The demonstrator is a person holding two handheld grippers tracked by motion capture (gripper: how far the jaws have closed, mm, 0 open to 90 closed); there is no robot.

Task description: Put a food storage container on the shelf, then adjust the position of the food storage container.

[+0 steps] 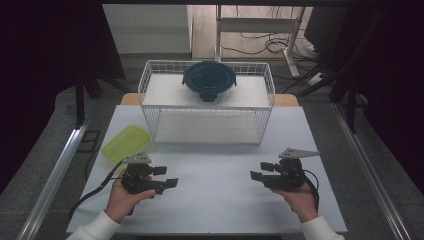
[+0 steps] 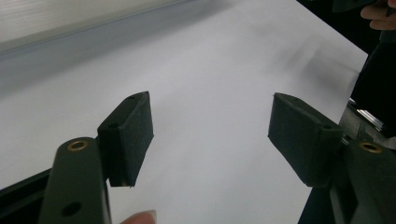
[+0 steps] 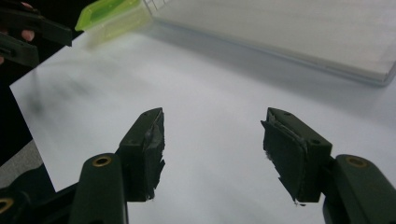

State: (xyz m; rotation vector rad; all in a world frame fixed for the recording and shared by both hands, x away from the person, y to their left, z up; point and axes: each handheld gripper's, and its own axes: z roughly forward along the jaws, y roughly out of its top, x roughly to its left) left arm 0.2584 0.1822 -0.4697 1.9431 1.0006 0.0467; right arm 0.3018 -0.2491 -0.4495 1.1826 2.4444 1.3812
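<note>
A round dark-blue lidded container (image 1: 209,81) sits on the upper shelf of a white wire rack (image 1: 150,75) at the back of the table. A yellow-green rectangular lid (image 1: 126,143) lies flat on the table left of the rack, and the same lid (image 3: 111,14) appears at the top left of the right gripper view. My left gripper (image 1: 165,176) rests low over the front left of the table, jaws apart and empty (image 2: 210,135). My right gripper (image 1: 260,170) hovers at the front right, also open with nothing between its pads (image 3: 212,149). The two grippers point toward each other.
The white table (image 1: 215,200) spreads between the two grippers and the rack. The rack's lower shelf (image 1: 207,127) holds nothing. Dark floor and metal rails flank both table sides. Cables trail from each gripper toward the front edge.
</note>
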